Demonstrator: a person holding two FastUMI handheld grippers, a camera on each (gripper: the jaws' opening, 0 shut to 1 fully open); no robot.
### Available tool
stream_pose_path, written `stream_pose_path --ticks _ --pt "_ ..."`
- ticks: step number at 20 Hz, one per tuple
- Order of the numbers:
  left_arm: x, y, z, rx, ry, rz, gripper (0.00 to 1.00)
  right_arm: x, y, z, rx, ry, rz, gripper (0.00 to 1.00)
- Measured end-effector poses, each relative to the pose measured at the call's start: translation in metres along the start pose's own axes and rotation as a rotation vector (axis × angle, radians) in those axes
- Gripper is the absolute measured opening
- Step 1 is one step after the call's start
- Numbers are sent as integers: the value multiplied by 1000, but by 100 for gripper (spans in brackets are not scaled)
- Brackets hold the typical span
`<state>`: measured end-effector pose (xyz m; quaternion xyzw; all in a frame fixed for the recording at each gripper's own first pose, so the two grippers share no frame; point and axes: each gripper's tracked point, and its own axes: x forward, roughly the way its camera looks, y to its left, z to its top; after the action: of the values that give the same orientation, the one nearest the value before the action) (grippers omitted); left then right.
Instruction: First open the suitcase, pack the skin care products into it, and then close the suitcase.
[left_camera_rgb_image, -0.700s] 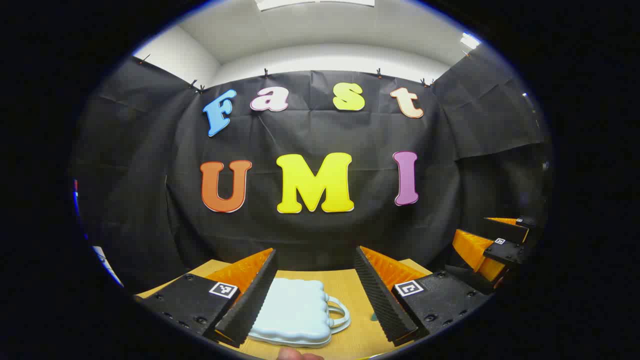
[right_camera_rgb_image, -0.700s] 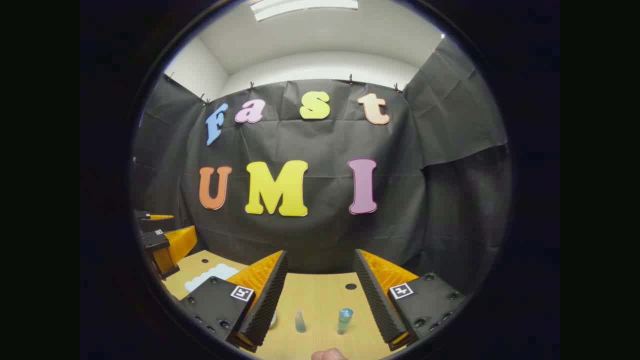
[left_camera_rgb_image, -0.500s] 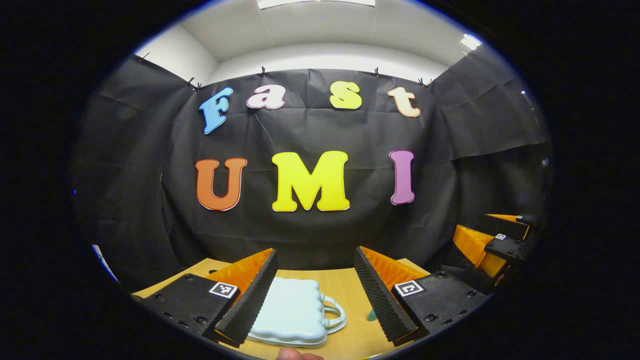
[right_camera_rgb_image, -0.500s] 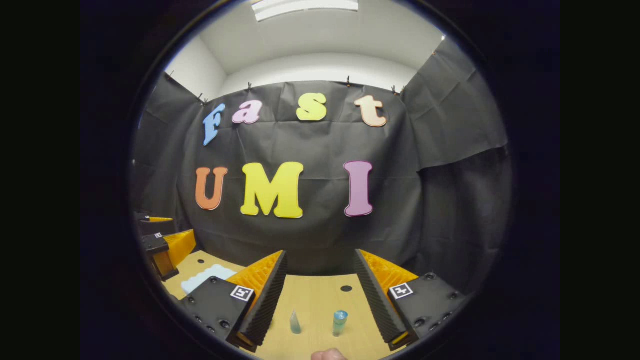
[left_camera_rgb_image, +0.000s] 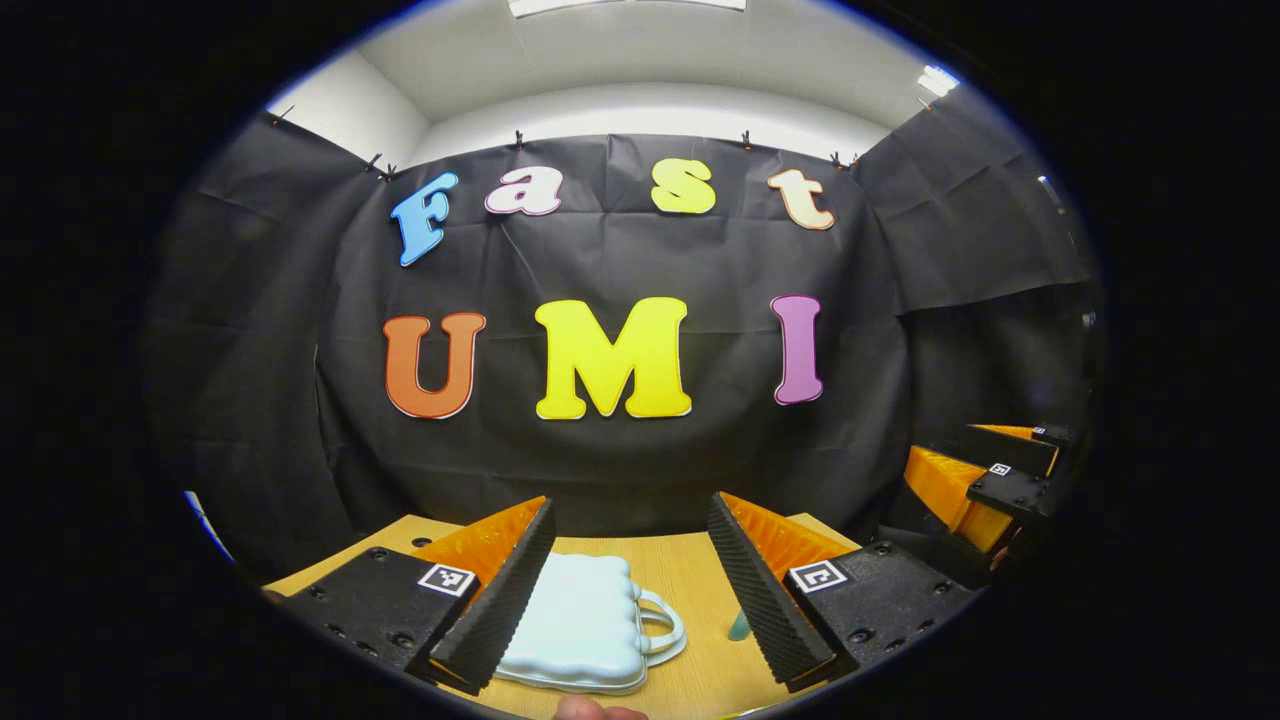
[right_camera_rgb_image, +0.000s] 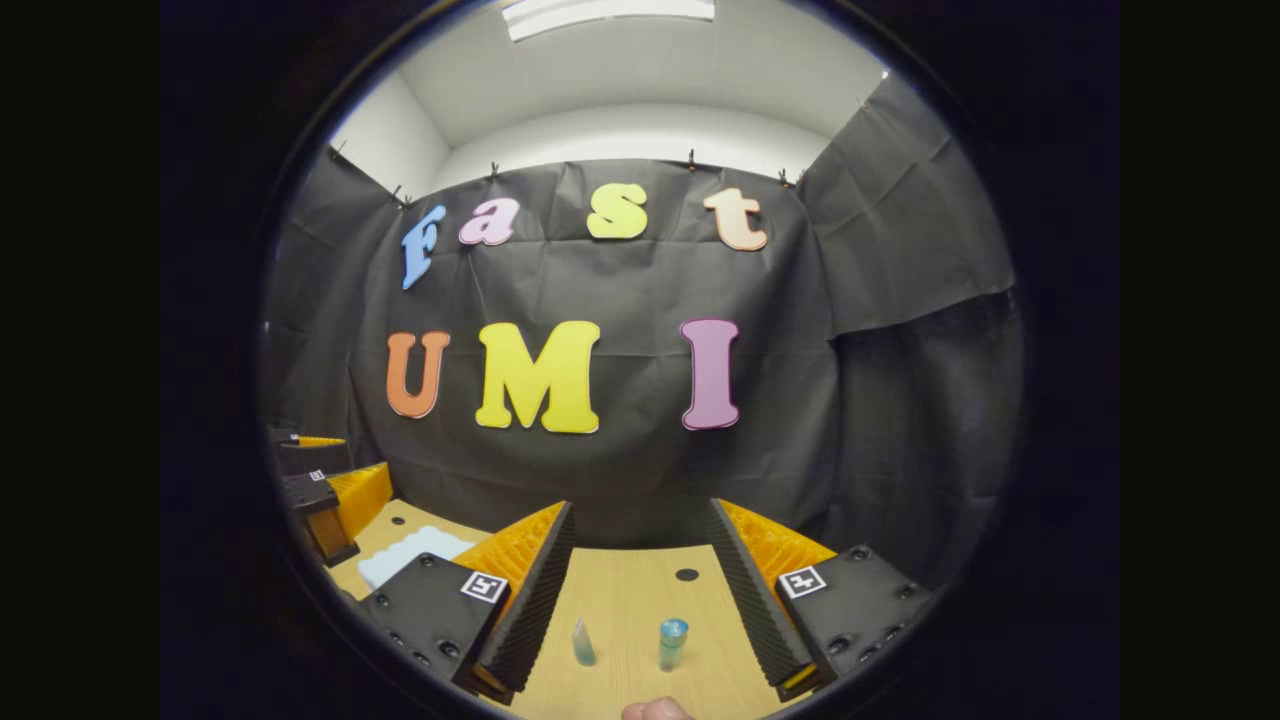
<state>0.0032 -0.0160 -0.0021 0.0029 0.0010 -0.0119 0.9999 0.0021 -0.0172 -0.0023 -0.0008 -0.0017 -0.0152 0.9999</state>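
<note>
1. We found the wooden table (left_camera_rgb_image: 690, 575) carrying the closed pale-blue suitcase (left_camera_rgb_image: 580, 625).
2. The left gripper (left_camera_rgb_image: 632, 590) hovered above the suitcase, jaws released, empty.
3. The right gripper (right_camera_rgb_image: 640, 595), jaws spread, empty, faced bottle (right_camera_rgb_image: 672, 643) and tube (right_camera_rgb_image: 582, 643) right of the suitcase.
4. Judgement: we should lift the lid by its handle-side edge.

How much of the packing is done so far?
Nothing looks done yet. The pale blue suitcase lies shut on the wooden table. The left gripper and right gripper both hang above the table with jaws wide apart, holding nothing. The small tube and little bottle stand unpacked. Opening, packing and closing all remain.
</note>
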Motion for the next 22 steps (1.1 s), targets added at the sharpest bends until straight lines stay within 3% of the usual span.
stream_pose_path --ticks 17,22 --pt "-3 -39 -27 24 48 -93 98 -18 -27 -7 -51 33 -29 80" --pt "12 -49 -58 142 99 -173 98 -20 -51 -16 -71 60 -64 80"
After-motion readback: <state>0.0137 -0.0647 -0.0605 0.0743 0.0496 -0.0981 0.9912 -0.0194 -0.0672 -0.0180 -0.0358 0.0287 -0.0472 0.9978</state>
